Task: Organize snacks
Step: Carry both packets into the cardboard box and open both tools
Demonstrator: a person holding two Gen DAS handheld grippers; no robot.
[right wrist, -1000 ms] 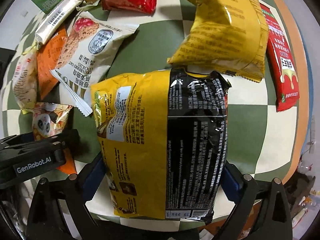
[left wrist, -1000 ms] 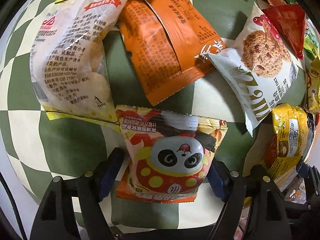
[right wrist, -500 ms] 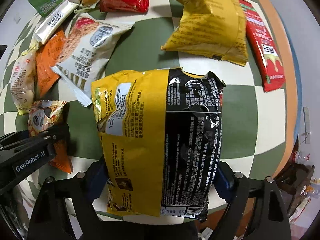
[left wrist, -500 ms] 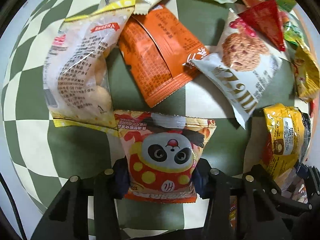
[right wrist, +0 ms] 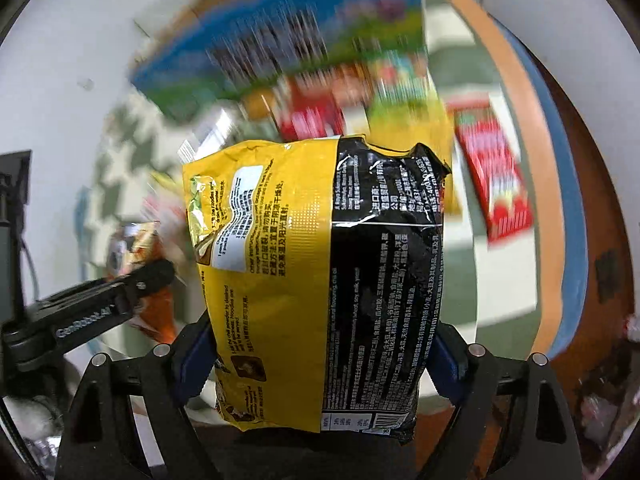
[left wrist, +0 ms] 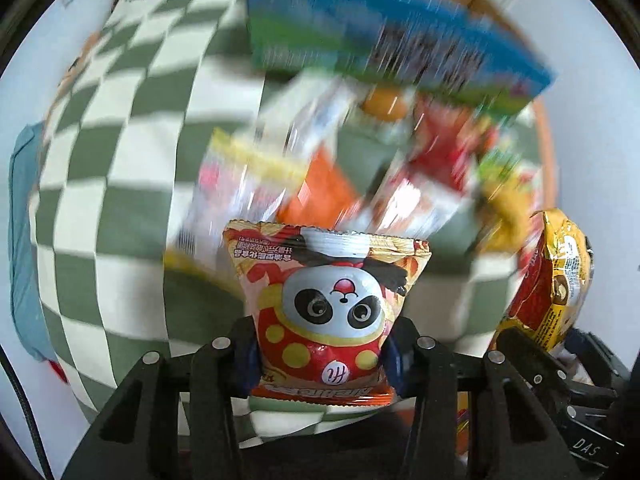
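Above the checkered table [left wrist: 120, 184], both my tongs carry a pack clear of the cloth. Left tongs [left wrist: 322, 354] have just closed narrow on the panda snack pouch [left wrist: 328, 304], pads pinching its lower sides. Right tongs [right wrist: 320, 354] have closed wider on the yellow-black noodle bag [right wrist: 320, 280]. Other snacks lie blurred near the far edge by a blue-green box [left wrist: 384, 32]. I judge: keep both grips firm, carry slower, don't let the bags collide.

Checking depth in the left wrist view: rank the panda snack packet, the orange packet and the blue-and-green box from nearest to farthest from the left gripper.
1. panda snack packet: clamped in the left gripper.
2. orange packet: just beyond, centre, blurred.
3. blue-and-green box: farthest, at the top.
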